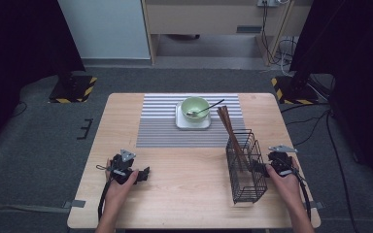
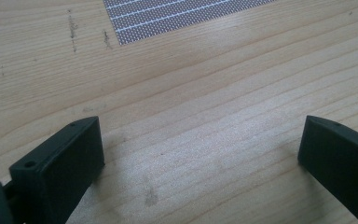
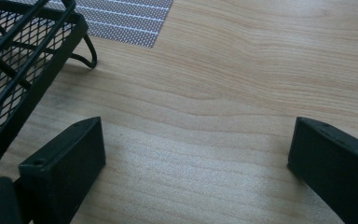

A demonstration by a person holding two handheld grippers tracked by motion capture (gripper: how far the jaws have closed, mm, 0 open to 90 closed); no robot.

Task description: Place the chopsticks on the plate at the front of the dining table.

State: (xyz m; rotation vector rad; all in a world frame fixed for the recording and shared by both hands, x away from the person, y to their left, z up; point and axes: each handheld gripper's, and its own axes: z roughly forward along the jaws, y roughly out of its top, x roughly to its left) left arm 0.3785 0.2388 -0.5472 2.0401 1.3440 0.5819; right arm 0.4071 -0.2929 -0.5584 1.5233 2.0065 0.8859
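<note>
1. Wire-mesh basket [image 1: 246,167], black and tall, stands on the bench [image 1: 189,194] at its right side, its long side running from the near edge toward the striped mat [image 1: 165,128].
2. Chopsticks [image 1: 229,127], brown, stand in the basket's far end and lean toward the far-left, their tips rising above the rim over the mat's right edge.
3. Right hand-held gripper [image 1: 261,167] rests on the bench just beside the basket's right wall; whether it touches the wire cannot be told from the high view. In the right gripper view its jaws stand wide apart over bare wood, with nothing between them, and the basket's corner [image 3: 23,60] lies off to the side of one jaw.
4. Left hand-held gripper [image 1: 143,173] rests well apart from the basket, across an open stretch of wood. Its jaws are spread wide too and pinch nothing.
5. Right hand is by far the nearer to the basket, so any grasp of it or of the chopsticks would likely fall to that side: the basket lies to its left.
6. Green bowl [image 1: 195,108] with a spoon [image 1: 205,109] sits on a white plate [image 1: 193,122] on the mat, beyond both hands.
</note>
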